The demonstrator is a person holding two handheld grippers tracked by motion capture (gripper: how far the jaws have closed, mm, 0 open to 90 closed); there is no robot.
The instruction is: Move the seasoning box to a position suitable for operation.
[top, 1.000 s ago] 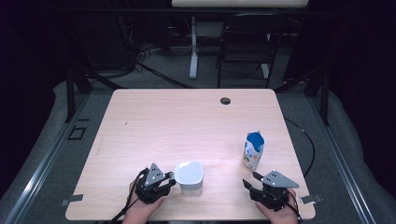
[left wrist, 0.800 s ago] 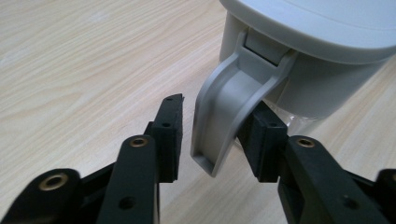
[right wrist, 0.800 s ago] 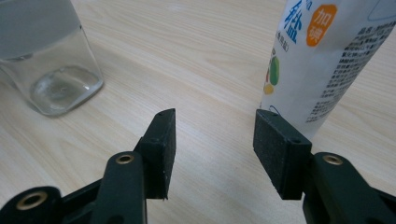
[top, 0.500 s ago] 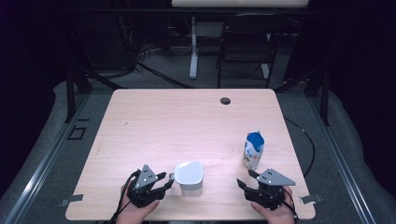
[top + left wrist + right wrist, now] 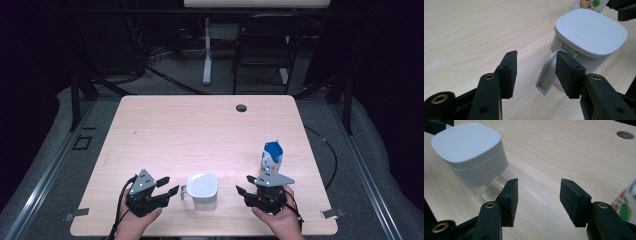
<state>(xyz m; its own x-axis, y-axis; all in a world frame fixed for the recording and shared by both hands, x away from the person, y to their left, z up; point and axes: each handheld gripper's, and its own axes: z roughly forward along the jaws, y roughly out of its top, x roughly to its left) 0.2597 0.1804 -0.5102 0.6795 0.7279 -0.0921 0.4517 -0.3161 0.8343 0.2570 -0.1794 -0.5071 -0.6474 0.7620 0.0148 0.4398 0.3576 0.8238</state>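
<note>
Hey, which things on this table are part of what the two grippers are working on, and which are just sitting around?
In use:
- white lidded jug with a handle
- left gripper, open beside that handle
- right gripper, open on the jug's other side

Lying about:
- small blue-and-white carton, standing behind the right gripper
- round cable hole in the light wooden table

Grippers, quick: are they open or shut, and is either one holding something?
Left gripper: open, jaws just opened wider, holding nothing; the white jug's handle is next to it.
Right gripper: open, holding nothing.
</note>
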